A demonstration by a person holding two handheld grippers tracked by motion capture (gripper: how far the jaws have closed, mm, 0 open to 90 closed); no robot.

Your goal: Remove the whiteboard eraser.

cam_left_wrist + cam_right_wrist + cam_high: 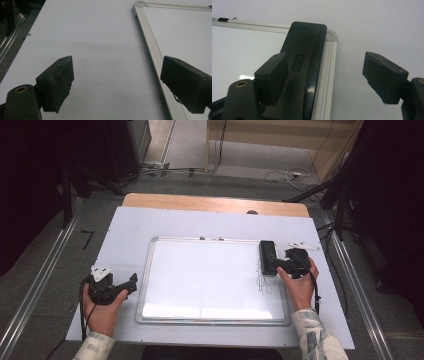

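High view puts the black eraser (268, 257) on the right edge of the whiteboard (210, 280), just ahead of your right tongs (280, 265), its long axis running away from you toward the board's far right corner. Faint pen scribbles (262, 280) sit on the board just left of those tongs. Under the board lies a white sheet covering the wooden worktop (215, 204); beyond that you have grey floor, cables and dark stands.

Right gripper view shows what the overhead hides: the eraser (305, 62) lies against the left jaw while the right jaw stands well clear of it over the white sheet, so your right tongs (324, 75) are open, not clamping.

Left gripper view has your left tongs (117, 80) gaping and holding nothing, straddling the board's aluminium frame (150, 57); overhead, these tongs (131, 282) rest just left of the board.
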